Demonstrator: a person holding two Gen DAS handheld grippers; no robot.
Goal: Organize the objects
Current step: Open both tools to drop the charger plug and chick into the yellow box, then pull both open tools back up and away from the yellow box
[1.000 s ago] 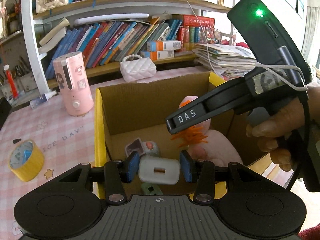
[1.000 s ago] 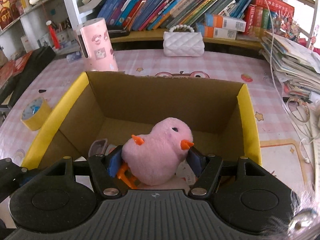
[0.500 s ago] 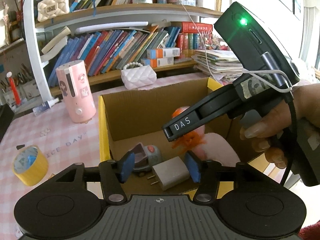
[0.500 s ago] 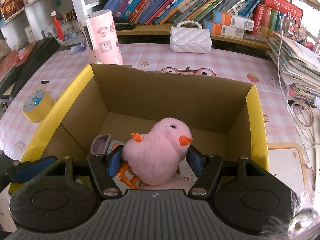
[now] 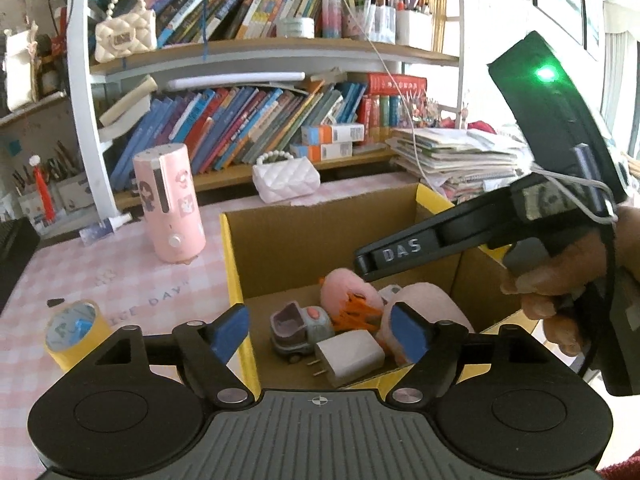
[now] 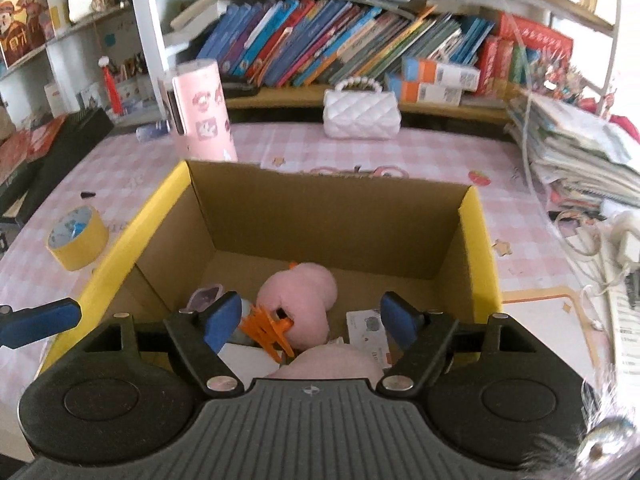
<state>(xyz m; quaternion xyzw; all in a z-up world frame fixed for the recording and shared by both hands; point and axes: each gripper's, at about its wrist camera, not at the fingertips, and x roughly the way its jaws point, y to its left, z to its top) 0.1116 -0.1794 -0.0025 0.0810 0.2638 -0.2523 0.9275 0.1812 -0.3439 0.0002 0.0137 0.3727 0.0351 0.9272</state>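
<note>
An open cardboard box with yellow rims [image 5: 228,256] [image 6: 476,240] stands on the pink checked table. In it lie a pink plush chick with orange feet [image 5: 346,292] [image 6: 304,296], a white charger plug [image 5: 348,356], a small toy car [image 5: 298,326] and a second pink plush [image 5: 424,308]. My left gripper [image 5: 320,330] is open and empty above the box's near edge. My right gripper [image 6: 310,318] is open and empty above the chick; its body [image 5: 460,236] also shows in the left wrist view.
A yellow tape roll [image 5: 74,332] [image 6: 76,240] lies left of the box. A pink cylinder [image 5: 170,208] [image 6: 202,112] and a white quilted purse [image 5: 286,180] [image 6: 362,110] stand behind it. Bookshelves rise at the back; stacked papers [image 6: 576,152] and cables lie right.
My right gripper opened and let the pink chick drop into the box. My left gripper released the white charger, opened wide and drew back upward.
</note>
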